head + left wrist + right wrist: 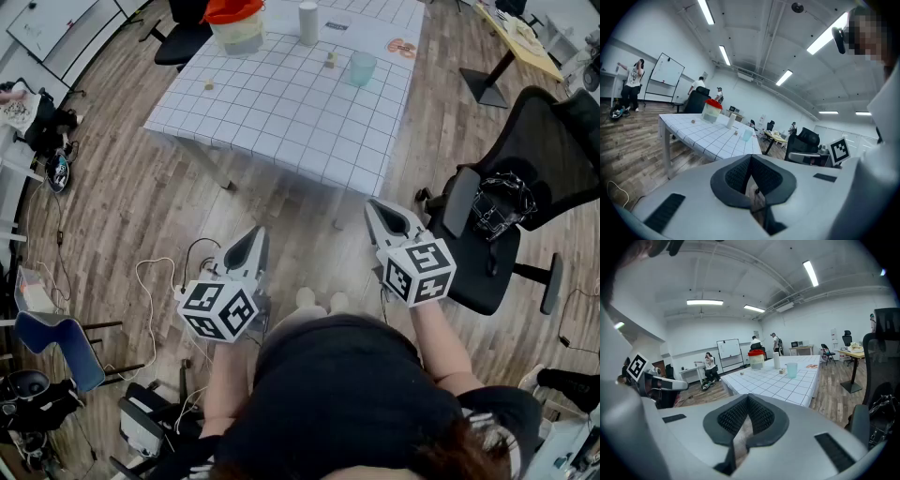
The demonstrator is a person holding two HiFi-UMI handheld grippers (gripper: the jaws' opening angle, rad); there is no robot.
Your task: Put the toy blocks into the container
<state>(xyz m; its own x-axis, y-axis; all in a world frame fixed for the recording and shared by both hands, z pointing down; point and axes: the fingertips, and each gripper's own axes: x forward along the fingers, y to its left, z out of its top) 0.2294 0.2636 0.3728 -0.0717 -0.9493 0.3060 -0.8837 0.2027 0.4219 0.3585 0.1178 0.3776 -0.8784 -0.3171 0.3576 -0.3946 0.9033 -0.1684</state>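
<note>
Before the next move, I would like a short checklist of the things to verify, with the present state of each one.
1. Left gripper free: ok, jaws together, nothing between them.
2. Right gripper free: ok, jaws together, nothing held.
3. Blocks found: ok, first block near the table's left edge, second block beside the teal cup.
4. Blocks within reach: not ok, both grippers hang over the floor, short of the table.
5. Container open: not ok, a red lid sits on top.
</note>
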